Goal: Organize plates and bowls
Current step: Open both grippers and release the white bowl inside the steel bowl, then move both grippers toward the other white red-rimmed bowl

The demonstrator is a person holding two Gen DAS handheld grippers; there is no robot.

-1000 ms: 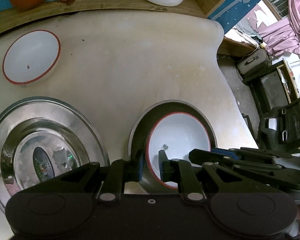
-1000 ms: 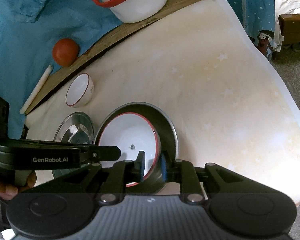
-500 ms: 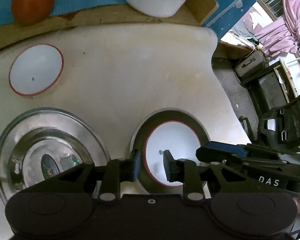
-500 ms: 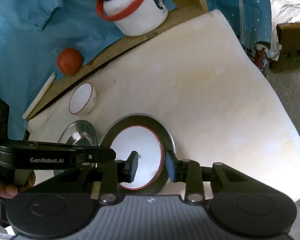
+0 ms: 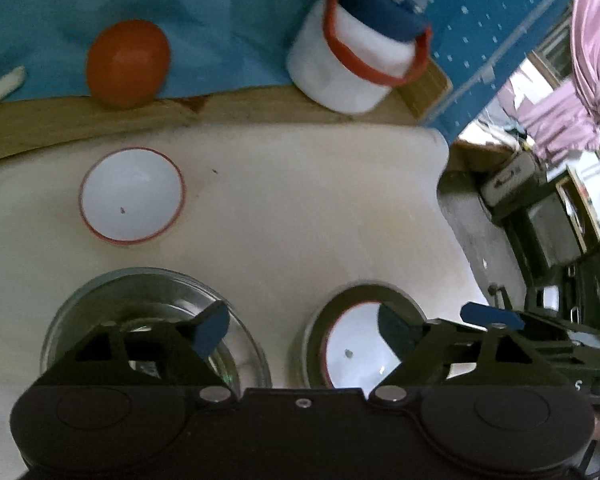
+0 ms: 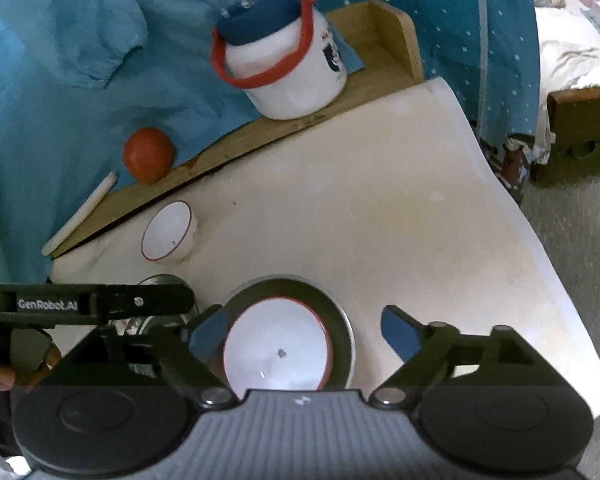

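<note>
Opening both claws, nothing between them: left gripper (image 5: 302,326), right gripper (image 6: 302,326) | released red-rimmed white enamel bowl (image 6: 278,350) nested in near steel plate (image 6: 342,320) | earlier pinched | far white bowl (image 5: 132,196) next

Dim, soft-blurred fisheye views, edges bent, corners black.

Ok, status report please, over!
Left gripper and right gripper: jaws opening, nothing held. Red-rimmed bowl sits in steel plate. Second bowl apart. Nothing blocking.

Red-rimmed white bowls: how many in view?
2. One bowl sits in the right steel plate; the other bowl stands alone near the wooden ledge. None visibly hidden.
</note>
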